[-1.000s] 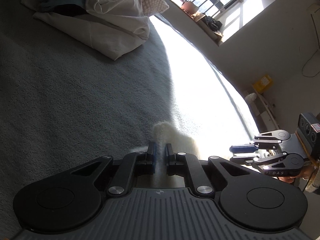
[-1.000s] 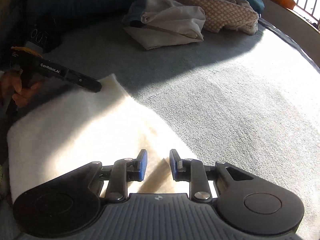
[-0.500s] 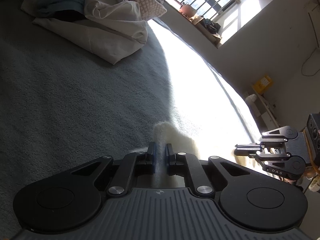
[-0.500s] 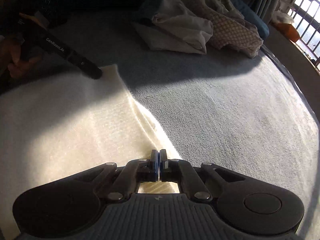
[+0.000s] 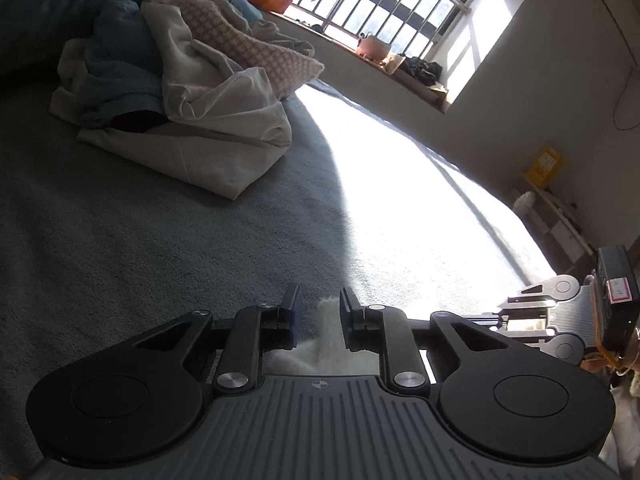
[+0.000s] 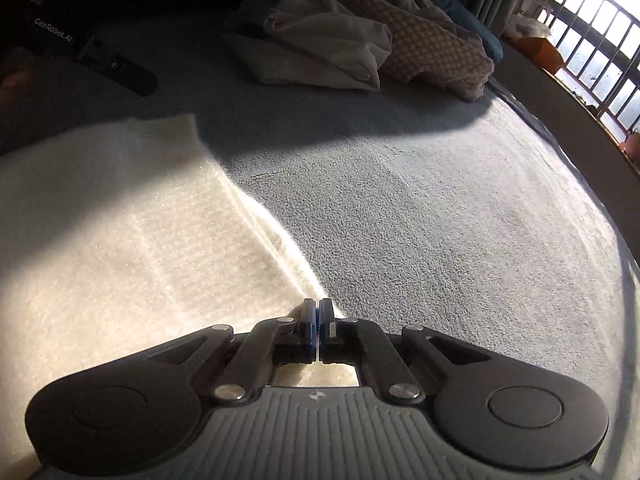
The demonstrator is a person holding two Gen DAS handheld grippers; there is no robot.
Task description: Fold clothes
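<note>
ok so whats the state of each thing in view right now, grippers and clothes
left gripper: jaws opening, cream cloth corner between them, pads clear of it
right gripper: shut on the cream cloth's edge
cream cloth: lying flat on the grey bed cover
pile of clothes: crumpled, unfolded, at the far end of the cover

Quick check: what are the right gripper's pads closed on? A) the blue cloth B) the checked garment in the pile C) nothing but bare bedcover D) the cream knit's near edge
D: the right gripper is shut on the sunlit edge of the cream knit; the clothes pile lies far off.
</note>
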